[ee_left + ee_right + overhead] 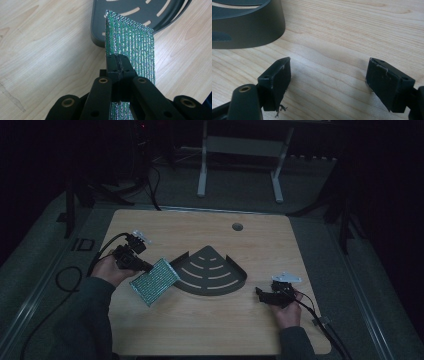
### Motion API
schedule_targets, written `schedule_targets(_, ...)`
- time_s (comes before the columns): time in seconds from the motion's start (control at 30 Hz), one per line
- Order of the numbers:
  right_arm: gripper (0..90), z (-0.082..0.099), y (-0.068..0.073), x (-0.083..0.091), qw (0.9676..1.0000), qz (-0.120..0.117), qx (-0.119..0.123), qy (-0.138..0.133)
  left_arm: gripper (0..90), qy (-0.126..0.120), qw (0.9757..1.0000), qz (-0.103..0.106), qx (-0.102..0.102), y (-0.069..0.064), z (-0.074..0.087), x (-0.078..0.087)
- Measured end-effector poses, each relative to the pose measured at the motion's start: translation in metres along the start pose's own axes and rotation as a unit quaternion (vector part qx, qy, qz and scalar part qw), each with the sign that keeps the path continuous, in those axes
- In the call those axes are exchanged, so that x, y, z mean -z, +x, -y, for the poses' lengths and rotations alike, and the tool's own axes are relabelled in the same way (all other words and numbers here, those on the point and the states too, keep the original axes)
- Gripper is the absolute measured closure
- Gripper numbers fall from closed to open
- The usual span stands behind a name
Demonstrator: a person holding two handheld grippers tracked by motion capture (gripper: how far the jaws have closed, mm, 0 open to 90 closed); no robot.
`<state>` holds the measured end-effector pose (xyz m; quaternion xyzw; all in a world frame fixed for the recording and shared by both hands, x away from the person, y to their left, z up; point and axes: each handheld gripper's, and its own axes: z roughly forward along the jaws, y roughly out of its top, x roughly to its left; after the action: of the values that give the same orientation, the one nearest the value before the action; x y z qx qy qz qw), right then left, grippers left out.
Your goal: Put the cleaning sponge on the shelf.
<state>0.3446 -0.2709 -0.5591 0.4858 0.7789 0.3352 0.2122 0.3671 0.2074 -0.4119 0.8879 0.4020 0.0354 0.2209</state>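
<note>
A flat, sparkly green-and-silver scouring pad (155,281) hangs just above the table, its near edge pinched in my left gripper (146,266). In the left gripper view the jaws of my left gripper (117,65) are pressed together on the pad (132,47), which stands on edge and reaches toward the dark grey quarter-round slotted rack (140,12). The rack (210,271) lies in the middle of the table, right of the pad. My right gripper (262,294) rests low at the right, open, pointing toward the rack; in its own view my right gripper (328,83) has only bare wood between its pads and the rack wall (249,27) at upper left.
The light wooden table (200,330) has a round cable hole (237,226) near its far edge. Cables trail from both grippers off the table's sides. A white desk frame (240,155) stands on the floor beyond the table.
</note>
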Motion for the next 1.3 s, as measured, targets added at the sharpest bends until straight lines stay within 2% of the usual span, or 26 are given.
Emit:
schedule_targets(0.3,19.7,0.000,0.000,0.000,1.0000,0.000,0.000,0.000,89.9,-0.005,1.0000,-0.005,-0.007,-0.001,-0.009,0.003)
schedule_targets(0.37,19.8,0.000,0.000,0.000,1.0000,0.000,0.000,0.000,89.9,-0.009,0.9999,-0.007,-0.012,-0.002,-0.016,0.004)
schedule_targets(0.5,19.8,0.000,0.000,0.000,1.0000,0.000,-0.001,0.000,89.9,-0.013,0.9998,-0.006,-0.013,-0.004,-0.020,0.004)
schedule_targets(0.67,19.7,0.000,0.000,0.000,1.0000,0.000,-0.001,0.000,89.9,-0.009,0.9997,-0.007,-0.023,-0.007,-0.030,0.003)
schedule_targets(1.07,19.8,0.000,0.000,0.000,1.0000,0.000,0.000,-0.001,89.9,-0.010,0.9993,-0.024,-0.028,-0.011,-0.048,0.000)
schedule_targets(1.3,19.7,0.000,0.000,0.000,1.0000,0.000,0.000,-0.001,89.9,-0.021,0.9991,-0.022,-0.030,-0.013,-0.057,-0.003)
